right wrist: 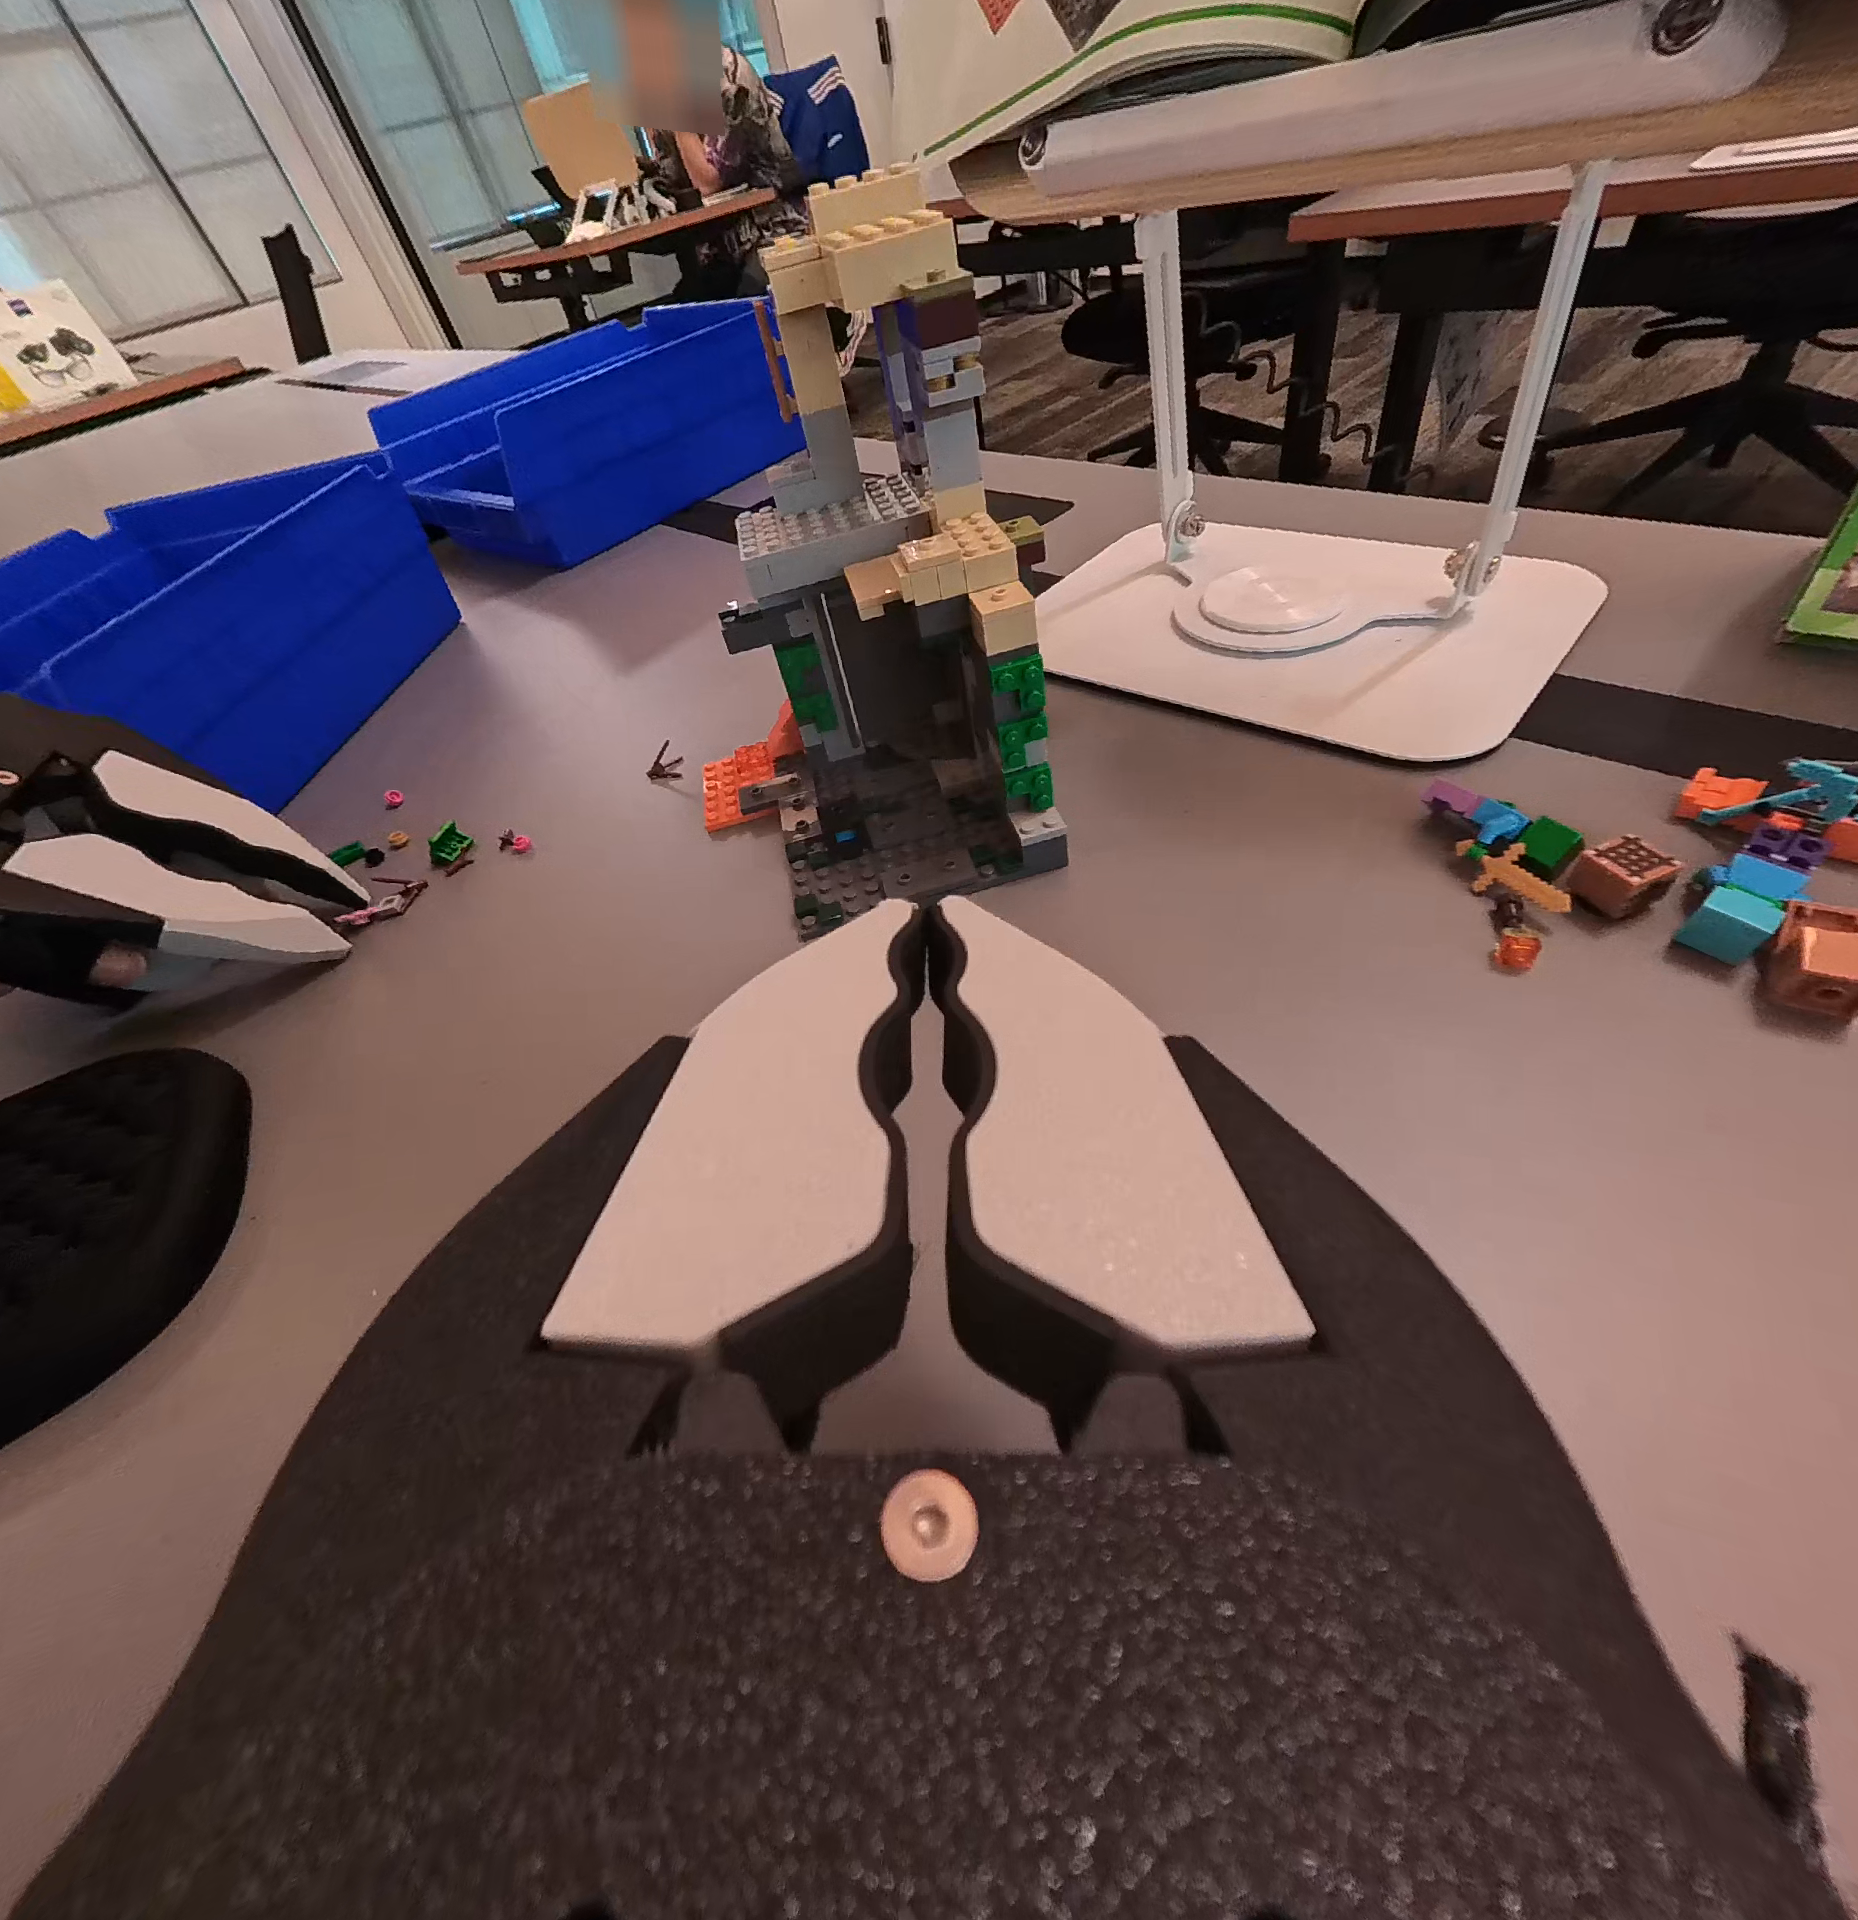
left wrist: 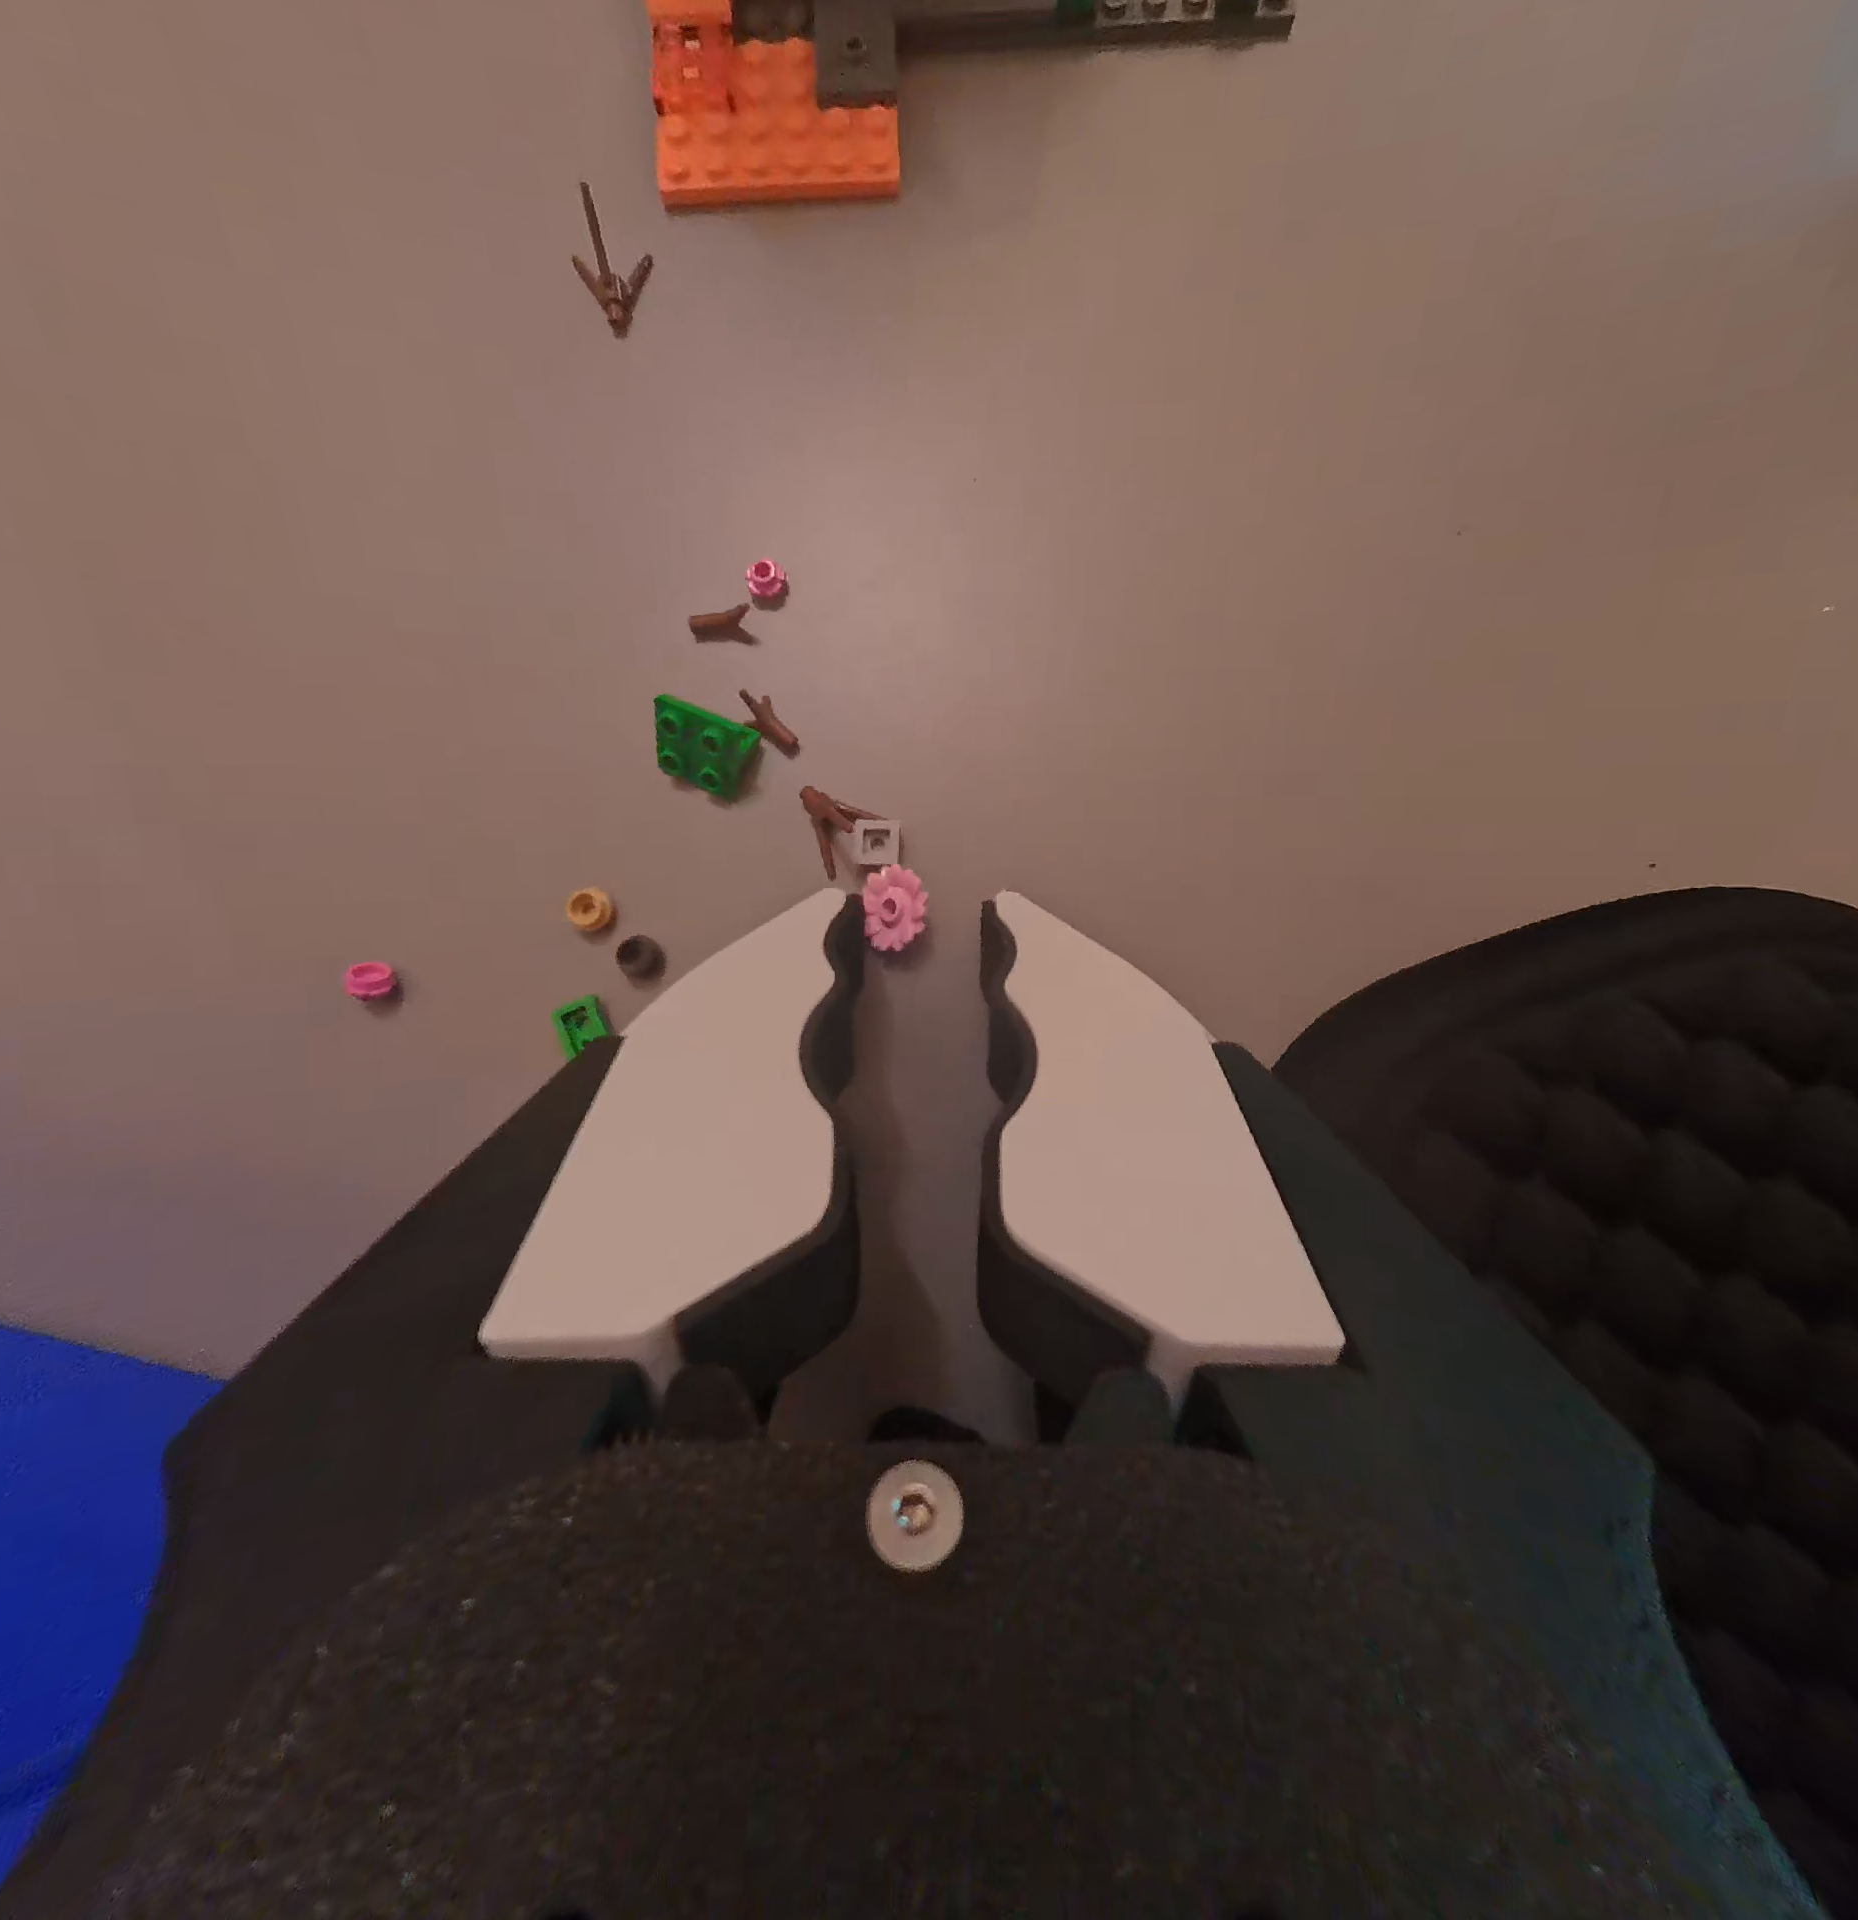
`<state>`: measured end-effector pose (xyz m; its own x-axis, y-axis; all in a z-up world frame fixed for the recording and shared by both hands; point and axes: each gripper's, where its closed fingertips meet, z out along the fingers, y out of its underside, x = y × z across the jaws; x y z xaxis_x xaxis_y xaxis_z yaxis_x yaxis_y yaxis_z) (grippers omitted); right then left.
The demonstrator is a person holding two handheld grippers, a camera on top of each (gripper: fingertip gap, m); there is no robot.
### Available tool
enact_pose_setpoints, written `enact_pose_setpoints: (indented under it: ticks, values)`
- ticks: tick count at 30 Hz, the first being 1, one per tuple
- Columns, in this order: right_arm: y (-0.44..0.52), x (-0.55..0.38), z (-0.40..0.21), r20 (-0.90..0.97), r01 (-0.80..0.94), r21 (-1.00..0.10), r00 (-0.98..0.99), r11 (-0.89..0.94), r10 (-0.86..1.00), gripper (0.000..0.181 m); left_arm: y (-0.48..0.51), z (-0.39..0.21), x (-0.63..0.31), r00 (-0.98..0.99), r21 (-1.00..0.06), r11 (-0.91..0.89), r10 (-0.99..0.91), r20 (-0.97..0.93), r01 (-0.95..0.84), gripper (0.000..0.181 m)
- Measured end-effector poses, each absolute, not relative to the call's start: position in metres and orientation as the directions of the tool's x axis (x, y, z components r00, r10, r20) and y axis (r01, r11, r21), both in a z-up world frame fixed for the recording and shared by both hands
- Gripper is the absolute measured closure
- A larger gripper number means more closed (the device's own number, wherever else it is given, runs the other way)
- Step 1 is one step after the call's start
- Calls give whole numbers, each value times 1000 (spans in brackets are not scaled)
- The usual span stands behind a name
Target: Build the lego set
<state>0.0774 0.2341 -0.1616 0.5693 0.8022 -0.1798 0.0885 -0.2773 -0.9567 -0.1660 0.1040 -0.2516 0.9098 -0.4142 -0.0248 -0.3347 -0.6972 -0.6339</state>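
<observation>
My left gripper point(left wrist: 917, 909) is open and empty, low over the grey table, with a pink flower piece point(left wrist: 893, 908) just inside its left fingertip. Ahead of it lie a small grey square plate point(left wrist: 877, 842), brown twig pieces point(left wrist: 831, 818), a green plate point(left wrist: 703, 745), a pink stud point(left wrist: 767, 578) and a brown arrow-like piece point(left wrist: 608, 262). The tall lego build point(right wrist: 894, 582) stands mid-table in the right wrist view, its orange base point(left wrist: 777, 125) at the top of the left wrist view. My right gripper point(right wrist: 926, 914) is shut and empty, just short of the build's dark base. The left gripper point(right wrist: 348, 920) also shows at the left there.
Blue bins point(right wrist: 281, 623) sit at the back left. A white stand point(right wrist: 1320, 644) holding an open booklet stands at the right. A pile of coloured lego pieces point(right wrist: 1735, 883) lies at the far right. A black foam pad point(left wrist: 1631, 1247) lies beside the left gripper. Tan, black and pink studs point(left wrist: 590, 908) lie at its left. My hands' fingertips stand some 30 centimeters from each other. From my left tips it is roughly 4 centimeters to the green plate point(left wrist: 703, 745); from my right, 30 centimeters.
</observation>
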Motion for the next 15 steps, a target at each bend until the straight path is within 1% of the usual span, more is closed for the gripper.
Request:
enact_pose_setpoints:
  ticks: [7, 10, 15]
  values:
    - [233, 77, -162, -182, 96, -954, 565, -283, 805, 181, 106, -252, -168, 915, -634, -709, -403, 3, -310, 158]
    - [233, 78, -163, -182, 99, -953, 564, -285, 805, 181, 104, -252, -164, 909, -636, -712, -414, 38, -298, 166]
    - [232, 81, -161, -180, 95, -955, 567, -280, 804, 181, 103, -249, -151, 895, -631, -703, -445, 31, -328, 166]
